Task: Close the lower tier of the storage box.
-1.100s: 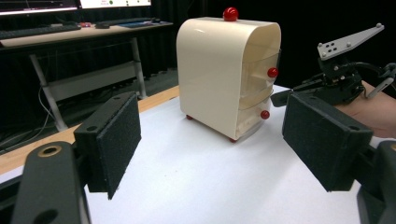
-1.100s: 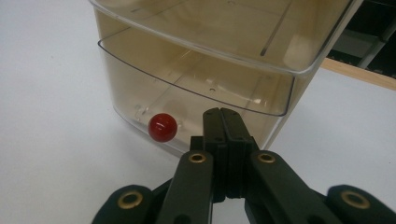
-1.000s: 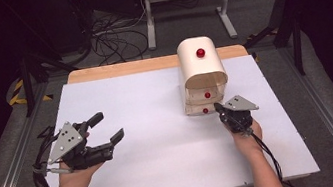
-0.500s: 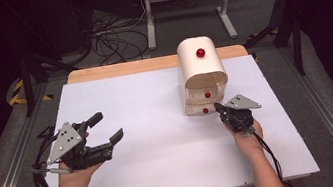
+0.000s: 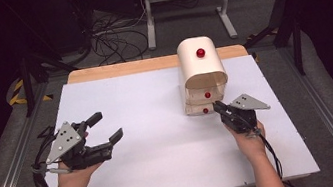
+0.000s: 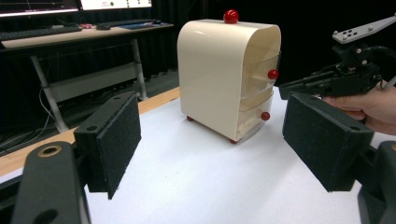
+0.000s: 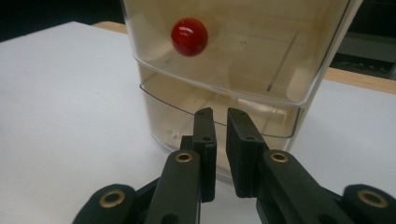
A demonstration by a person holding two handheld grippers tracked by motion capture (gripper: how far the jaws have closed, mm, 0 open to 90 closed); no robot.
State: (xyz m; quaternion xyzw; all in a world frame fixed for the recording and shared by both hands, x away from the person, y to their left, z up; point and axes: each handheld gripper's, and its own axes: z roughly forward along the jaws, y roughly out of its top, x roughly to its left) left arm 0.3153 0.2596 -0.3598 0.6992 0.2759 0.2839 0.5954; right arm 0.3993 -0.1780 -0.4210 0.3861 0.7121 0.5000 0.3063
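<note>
Over on the left, the left gripper (image 5: 102, 131) hovers low above the white table (image 5: 165, 164), jaws spread wide and nothing between them; from its own camera the two black pads frame bare tabletop, with the drawer unit well ahead of them.

Moving to the middle: a small cream drawer cabinet (image 5: 203, 70) stands upright toward the far right part of the table, a red ball knob (image 5: 200, 53) on its top and two clear drawers stacked in its front. The upper drawer's red knob (image 7: 188, 36) is plain in the right gripper view. The bottom drawer (image 7: 219, 123) juts out a little past the one above, so it looks part-way pulled.

Now the right side, and here's the action: the right gripper (image 5: 219, 108) is nosed right up to that bottom drawer, at its small red knob (image 5: 205, 110). Its jaws have just been opening a touch. In its own view there is a narrow gap between the pads, and no knob shows there. I'd call it released, only barely parted.

My read: the pull on the bottom drawer is finishing, or the grip on its knob is being reset. Next, either back the right gripper straight away from the cabinet front, or re-centre on the knob, pinch, and draw level toward the person so the light cabinet doesn't slide.
</note>
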